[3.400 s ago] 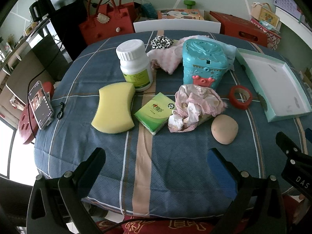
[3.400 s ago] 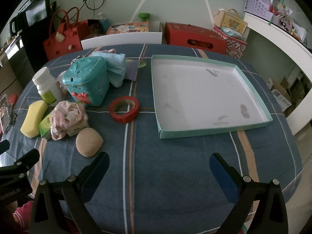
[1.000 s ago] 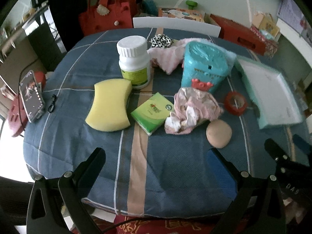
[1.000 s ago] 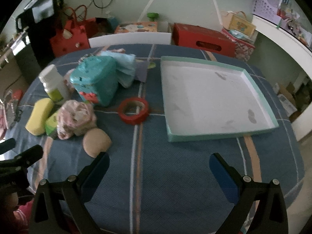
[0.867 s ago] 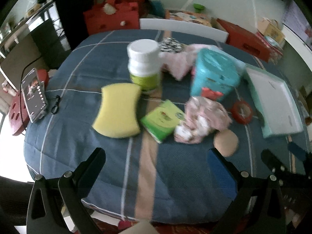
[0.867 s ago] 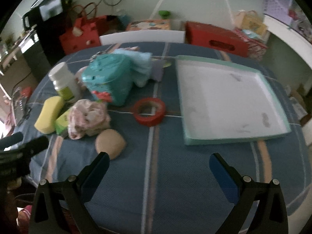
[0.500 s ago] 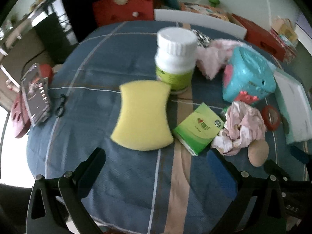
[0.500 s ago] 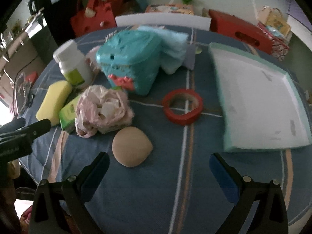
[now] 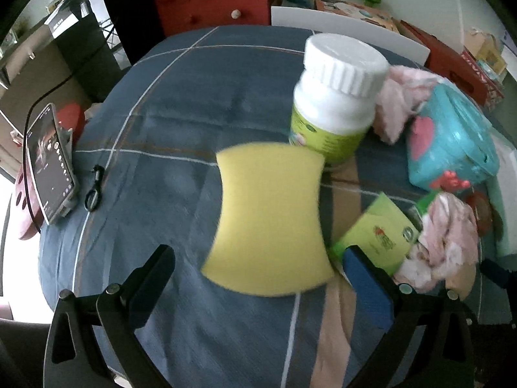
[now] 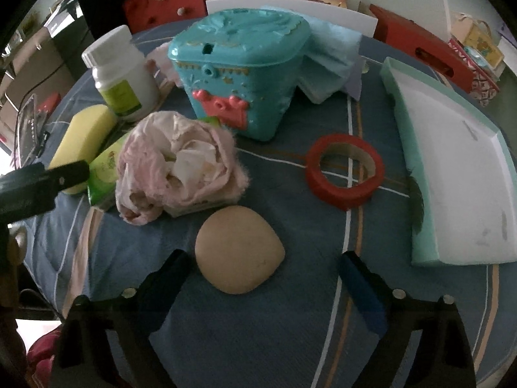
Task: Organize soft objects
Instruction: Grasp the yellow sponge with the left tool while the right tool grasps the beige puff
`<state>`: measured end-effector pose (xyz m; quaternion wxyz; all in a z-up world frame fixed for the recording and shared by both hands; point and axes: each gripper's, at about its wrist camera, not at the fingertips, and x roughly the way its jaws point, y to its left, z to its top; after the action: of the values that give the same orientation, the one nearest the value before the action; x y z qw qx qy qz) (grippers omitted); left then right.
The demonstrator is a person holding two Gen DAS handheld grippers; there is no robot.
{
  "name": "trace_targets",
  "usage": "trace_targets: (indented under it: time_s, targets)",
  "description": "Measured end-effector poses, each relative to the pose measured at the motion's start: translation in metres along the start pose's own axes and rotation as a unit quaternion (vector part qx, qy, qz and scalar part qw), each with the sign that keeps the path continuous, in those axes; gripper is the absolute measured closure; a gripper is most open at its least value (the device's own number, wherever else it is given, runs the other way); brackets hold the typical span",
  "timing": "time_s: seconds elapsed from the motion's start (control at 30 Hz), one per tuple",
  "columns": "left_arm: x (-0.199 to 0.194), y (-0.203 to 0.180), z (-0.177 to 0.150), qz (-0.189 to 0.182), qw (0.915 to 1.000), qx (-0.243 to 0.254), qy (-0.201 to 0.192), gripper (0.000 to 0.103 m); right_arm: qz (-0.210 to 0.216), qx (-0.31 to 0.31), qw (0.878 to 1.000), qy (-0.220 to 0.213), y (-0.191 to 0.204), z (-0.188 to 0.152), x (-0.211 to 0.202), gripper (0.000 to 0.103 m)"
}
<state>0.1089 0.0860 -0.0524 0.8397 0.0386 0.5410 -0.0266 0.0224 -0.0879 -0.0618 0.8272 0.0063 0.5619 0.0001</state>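
- The yellow sponge (image 9: 269, 220) is lying flat on the blue checked worktop (image 9: 181, 123), just ahead of the left tongs (image 9: 258, 278), its near edge reaching in between their two fingers without touching either.
- The left tongs are standing released, jaws wide apart, tilting steeply down over the sponge.
- A white bottle (image 9: 336, 97) with a green label is standing upright just beyond the sponge's far right corner.
- A green tissue pack (image 9: 378, 236) is lying right of the sponge, close to the left tongs' blue-padded right finger (image 9: 368, 287).
- A crumpled pink cloth (image 10: 174, 165) is sitting ahead and to the left of the right tongs (image 10: 261, 278), resting partly on the tissue pack.
- The tan round pad (image 10: 237, 249) is lying on the worktop just ahead of the right tongs, nearer their left finger, with no pad pressing on it.
- The right tongs are closing slowly from a wide spread and gripping nothing; the tan pad is reaching partly into the gap.
- A teal lidded box (image 10: 242, 74) is standing beyond the pink cloth.
- A red tape roll (image 10: 345, 171) is lying ahead and slightly right of the right tongs.
- A shallow mint-rimmed tray (image 10: 420, 168) is sitting further right, beyond the tape.
- A phone (image 9: 48, 168) is propped at the worktop's edge, well left of the left tongs.
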Motion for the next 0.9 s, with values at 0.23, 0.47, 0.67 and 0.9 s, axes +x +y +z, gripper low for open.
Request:
trace_targets:
  time_s: [0.23,0.47,0.67,0.9]
  targets:
    - [0.017,0.007,0.021,-0.006,0.9999,-0.002,-0.008,0.000,0.006,0.006,1.000,-0.005,0.002,0.005,0.006,0.026]
    - [0.026,0.008,0.027,-0.012,0.9998,-0.003,-0.018,0.005,0.012,0.012,1.000,-0.009,-0.006,0.007,0.000,0.045]
    - [0.030,0.008,0.029,-0.019,0.9995,-0.001,-0.023,0.022,0.017,0.018,1.000,-0.008,-0.014,0.014,0.000,0.048]
    - [0.037,0.002,0.021,-0.020,0.9997,0.012,-0.011,0.033,0.015,0.017,1.000,-0.009,-0.016,0.013,0.001,0.048]
